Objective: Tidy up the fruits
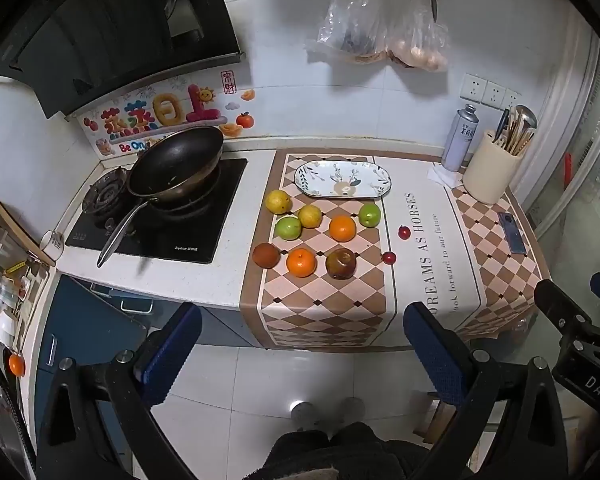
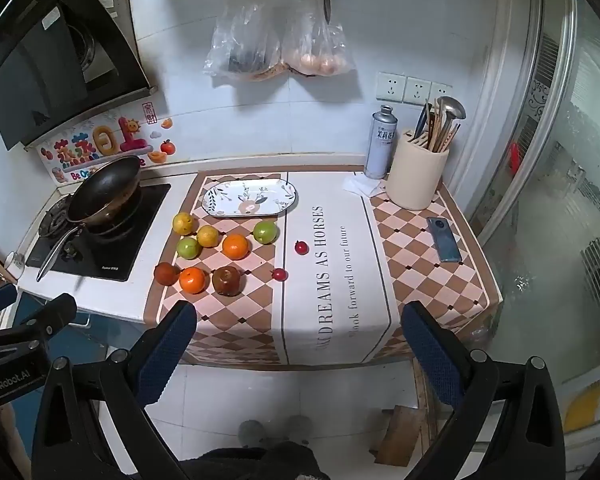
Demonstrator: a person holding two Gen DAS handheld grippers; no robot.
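Several fruits lie on the checkered cloth (image 1: 324, 312): two yellow ones (image 1: 278, 201), two green ones (image 1: 288, 227), two oranges (image 1: 342, 228), two dark brown ones (image 1: 341, 263) and two small red ones (image 1: 404, 232). An empty oval patterned plate (image 1: 342, 179) sits behind them; it also shows in the right wrist view (image 2: 250, 197). My left gripper (image 1: 302, 332) is open and empty, held back from the counter's front edge. My right gripper (image 2: 298, 332) is open and empty, also in front of the counter, to the right of the fruits (image 2: 235, 246).
A wok (image 1: 176, 166) sits on the stove at left. A utensil holder (image 2: 416, 180), a metal bottle (image 2: 381, 142) and a phone (image 2: 444, 239) stand on the counter's right part. Plastic bags (image 2: 280, 48) and scissors hang on the wall. A glass door is at right.
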